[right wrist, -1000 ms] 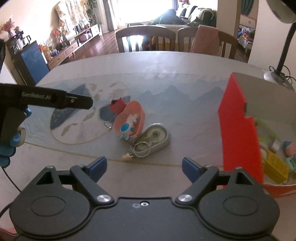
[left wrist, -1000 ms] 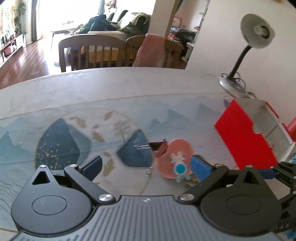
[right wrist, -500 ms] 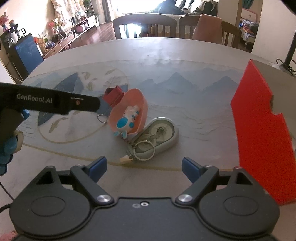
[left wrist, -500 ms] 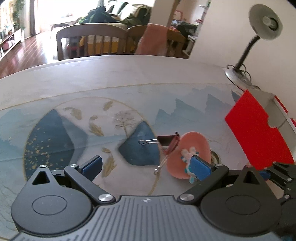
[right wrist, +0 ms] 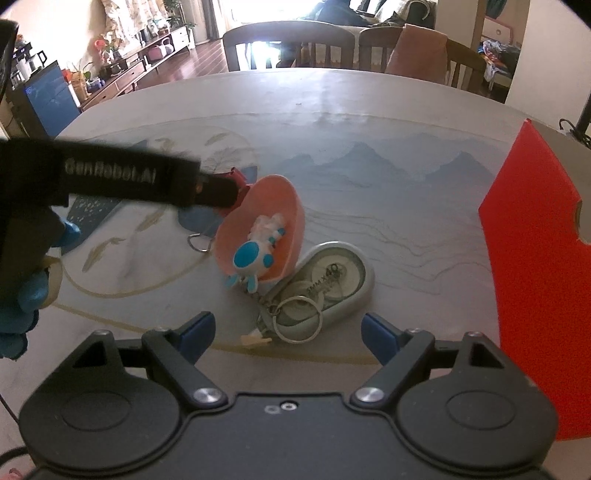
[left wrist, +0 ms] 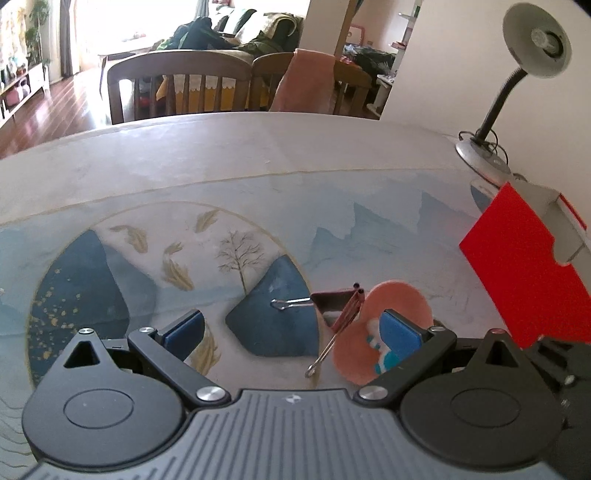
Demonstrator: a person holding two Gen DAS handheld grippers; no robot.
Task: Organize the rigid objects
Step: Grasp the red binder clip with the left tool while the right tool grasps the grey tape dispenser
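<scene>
Painted table (left wrist: 258, 158) fronts chairs (left wrist: 177, 85) and sofa (left wrist: 236, 37).

Daylight from the far windows (left wrist: 122, 33) blows out to white in both views. Table (right wrist: 332, 122) evenly lit, soft glare streak down its far middle in the right view, shadows faint. Heavy fisheye bending, dark corners. Left gripper (right wrist: 110, 177) crossing the right view is blurred. Desk lamp (left wrist: 535, 44) appears unlit.
</scene>
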